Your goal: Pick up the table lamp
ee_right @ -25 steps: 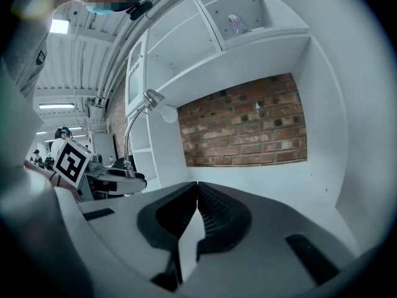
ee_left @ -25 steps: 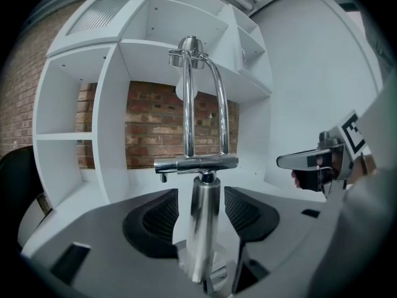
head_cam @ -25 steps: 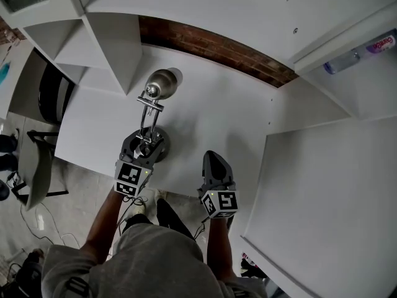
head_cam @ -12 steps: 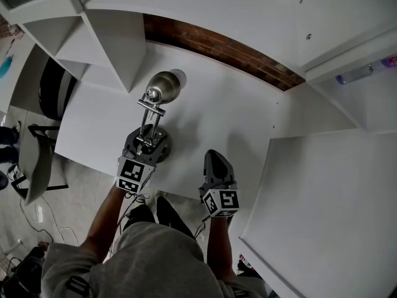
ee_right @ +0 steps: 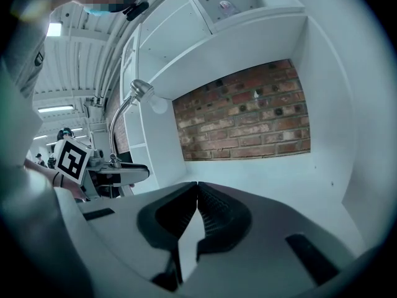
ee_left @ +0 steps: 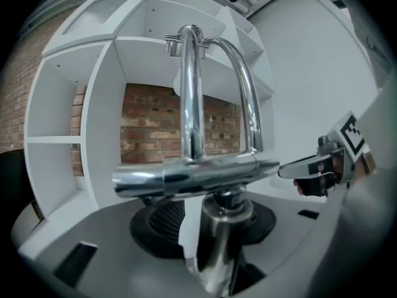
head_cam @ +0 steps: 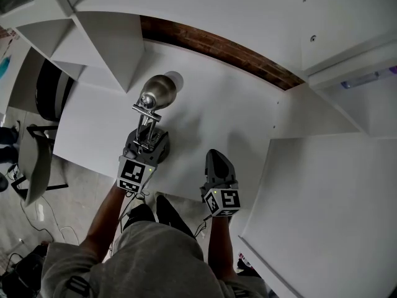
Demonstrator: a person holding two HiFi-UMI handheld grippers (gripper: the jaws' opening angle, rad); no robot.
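A chrome table lamp stands on the white desk, its round head toward the back and its twin curved arms rising from a cross bar. My left gripper is over the lamp's base, and the thick chrome post stands between its jaws. The jaws are closing, with a gap still showing beside the post. My right gripper rests near the desk's front edge to the right, shut and empty, tips touching. The right gripper view shows the lamp at left.
White shelf compartments stand at the back left, a brick wall strip behind the desk. A white cabinet top rises at the right. A dark chair stands left of the desk on the floor.
My left gripper has edged forward around the lamp's post and its jaws have narrowed a little. The right gripper has barely shifted.
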